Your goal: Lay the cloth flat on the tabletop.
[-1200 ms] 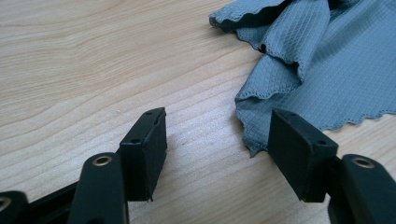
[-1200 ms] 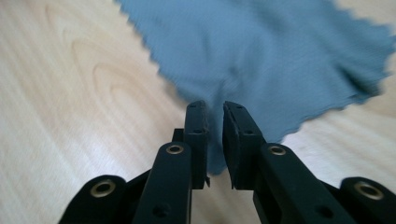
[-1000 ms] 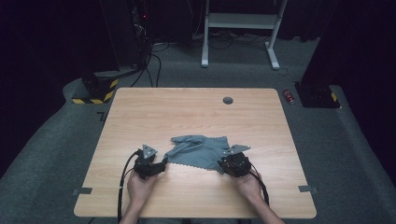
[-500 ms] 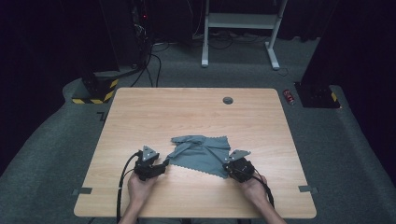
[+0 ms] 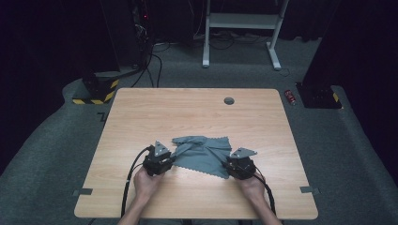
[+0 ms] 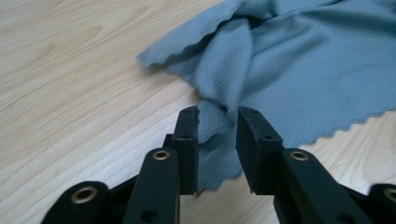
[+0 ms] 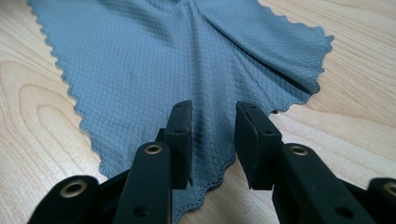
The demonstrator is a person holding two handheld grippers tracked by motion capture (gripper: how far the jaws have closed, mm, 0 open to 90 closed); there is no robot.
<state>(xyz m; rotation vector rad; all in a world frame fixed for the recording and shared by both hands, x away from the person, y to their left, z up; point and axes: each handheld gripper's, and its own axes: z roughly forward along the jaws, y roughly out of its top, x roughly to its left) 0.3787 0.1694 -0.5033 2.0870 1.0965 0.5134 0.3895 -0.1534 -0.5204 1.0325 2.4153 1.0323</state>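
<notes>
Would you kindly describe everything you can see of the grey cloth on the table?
The grey cloth is a thin, blue-grey piece with a fine diamond-textured weave and a scalloped, pinked edge. It lies mostly flat on the near half of the wooden table, with its left side bunched into folds. One corner lies between the jaws of the left gripper, another between those of the right gripper; in both, gaps show beside the pads, so neither is clamping it.

Both hands come in from the near edge. The left tongs (image 5: 170,158) have just been closing, the right tongs (image 5: 229,165) opening (each pair now stands with a gap, pads not pressing).
</notes>
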